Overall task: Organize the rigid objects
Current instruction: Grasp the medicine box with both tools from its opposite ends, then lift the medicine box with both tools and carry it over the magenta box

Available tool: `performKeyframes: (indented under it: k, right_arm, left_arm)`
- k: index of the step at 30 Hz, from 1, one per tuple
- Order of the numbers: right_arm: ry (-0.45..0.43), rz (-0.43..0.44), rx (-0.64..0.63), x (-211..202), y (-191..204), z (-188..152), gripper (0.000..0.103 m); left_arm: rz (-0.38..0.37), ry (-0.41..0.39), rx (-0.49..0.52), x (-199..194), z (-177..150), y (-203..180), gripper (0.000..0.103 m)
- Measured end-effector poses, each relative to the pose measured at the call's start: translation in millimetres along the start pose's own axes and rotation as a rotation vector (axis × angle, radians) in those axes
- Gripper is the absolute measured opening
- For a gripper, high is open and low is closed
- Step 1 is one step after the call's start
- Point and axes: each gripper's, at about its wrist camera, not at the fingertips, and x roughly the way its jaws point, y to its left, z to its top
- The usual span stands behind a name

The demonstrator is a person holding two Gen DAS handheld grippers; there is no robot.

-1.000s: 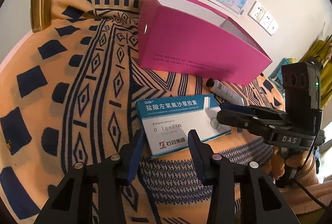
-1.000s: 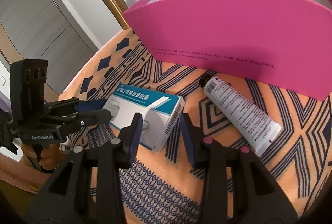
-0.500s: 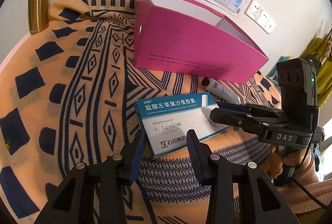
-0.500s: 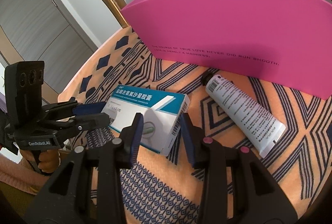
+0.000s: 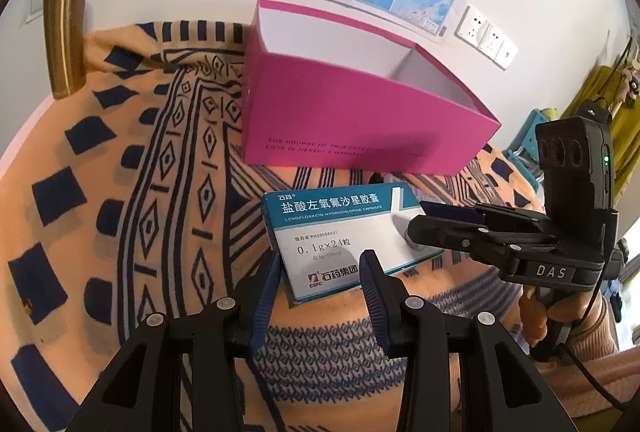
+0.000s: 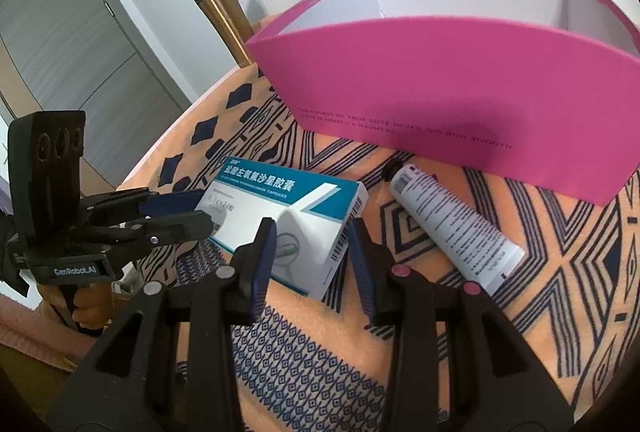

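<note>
A blue-and-white medicine box (image 5: 340,232) (image 6: 280,208) hangs slightly above the patterned cloth, in front of the open pink box (image 5: 360,120) (image 6: 440,80). My left gripper (image 5: 320,260) (image 6: 188,212) is shut on the medicine box's left end. My right gripper (image 6: 310,228) (image 5: 420,222) is shut on its right end, by the barcode side. A white tube (image 6: 452,224) lies on the cloth to the right of the medicine box, just before the pink box. Only the tube's dark cap (image 5: 376,178) shows in the left wrist view. The pink box's white inside looks empty where it shows.
A gold tumbler (image 5: 64,32) (image 6: 226,20) stands at the table's far left, against the wall. The orange and navy cloth (image 5: 152,192) covers the round table. Behind it are a map and wall sockets (image 5: 484,36). A grey door (image 6: 60,32) is at left.
The medicine box stays between both grippers. In the left wrist view the pink box has slid down and left, and the tube is now mostly hidden behind the medicine box.
</note>
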Motion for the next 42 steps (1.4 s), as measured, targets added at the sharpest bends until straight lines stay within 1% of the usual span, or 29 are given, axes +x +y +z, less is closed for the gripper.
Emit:
performKeyframes:
  k: [10, 24, 30, 42]
  right_arm:
    - [-0.042, -0.019, -0.024, -16.0, 3.2, 9.5, 0.040]
    - [-0.108, -0.059, -0.046, -41.0, 0.8, 25.6, 0.040]
    - [-0.142, -0.076, -0.062, -50.8, -0.3, 35.3, 0.040]
    - [-0.193, -0.092, -0.093, -62.1, -0.7, 57.1, 0.040]
  left_arm:
    - [-0.014, -0.040, 0.027, -5.5, 15.7, -7.8, 0.040]
    - [-0.037, -0.112, 0.107, -16.7, 42.9, -27.5, 0.040]
    - [-0.048, -0.136, 0.126, -19.6, 54.0, -34.5, 0.040]
    - [-0.035, -0.180, 0.160, -25.0, 80.1, -40.4, 0.040]
